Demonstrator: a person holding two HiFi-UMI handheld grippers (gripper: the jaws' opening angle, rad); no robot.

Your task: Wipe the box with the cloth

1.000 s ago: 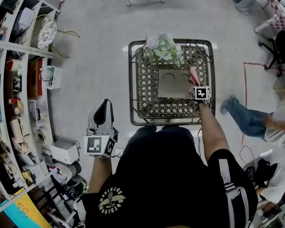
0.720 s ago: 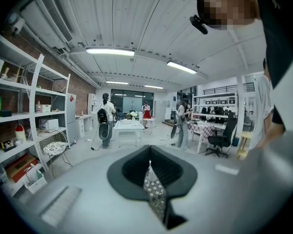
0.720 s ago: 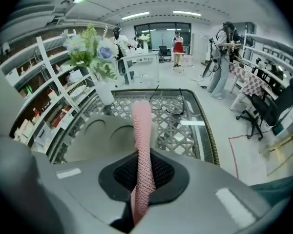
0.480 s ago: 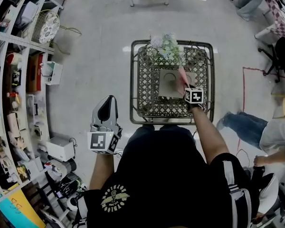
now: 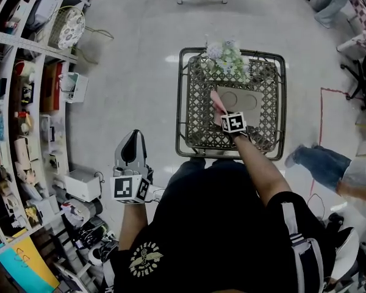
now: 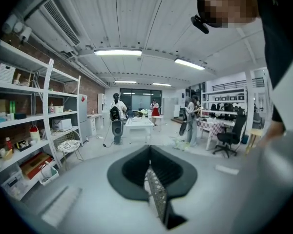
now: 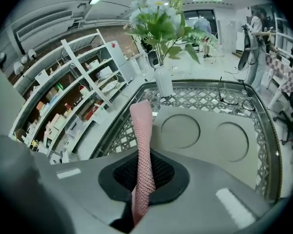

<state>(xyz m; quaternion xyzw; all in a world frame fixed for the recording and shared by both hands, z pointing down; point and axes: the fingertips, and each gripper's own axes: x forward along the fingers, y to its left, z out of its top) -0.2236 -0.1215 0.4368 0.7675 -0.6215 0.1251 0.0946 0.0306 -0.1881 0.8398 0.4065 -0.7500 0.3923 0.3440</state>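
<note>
A flat grey cardboard box with two round recesses lies on a metal lattice table. My right gripper is over the box's left part, shut on a pink mesh cloth. In the right gripper view the cloth sticks up from the shut right gripper and leans over the left edge of the box. My left gripper hangs over the floor, left of the table. In the left gripper view the left gripper is shut and holds nothing.
A vase of flowers stands at the table's far edge, just behind the box. A black cable lies at the back right of the table, inside the raised rim. Shelves line the left. A person's legs are at the right.
My right gripper has carried the cloth leftward across the box, from its right edge to its left part. The left gripper has stayed at my side.
</note>
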